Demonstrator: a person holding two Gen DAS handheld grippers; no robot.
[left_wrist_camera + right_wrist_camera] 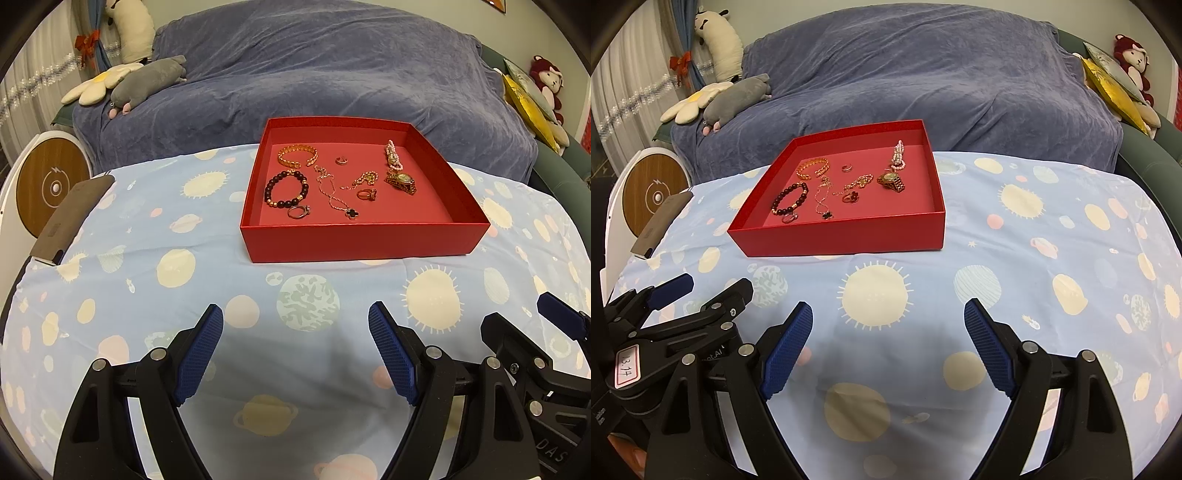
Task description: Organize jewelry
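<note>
Left wrist: left gripper (295, 321) released (right gripper (888, 319) too), red tray (364, 240) ahead.

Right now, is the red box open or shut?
Open. The red box has no lid on it, so the dark bead bracelet and gold watch show inside.

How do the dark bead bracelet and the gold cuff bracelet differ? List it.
The dark bead bracelet is a closed loop of round, dark beads with a few gold ones; the gold cuff bracelet is a gold band with a gap in it. The bead bracelet lies nearer the camera, the cuff behind it. Both rest flat in the left part of the red tray.
</note>
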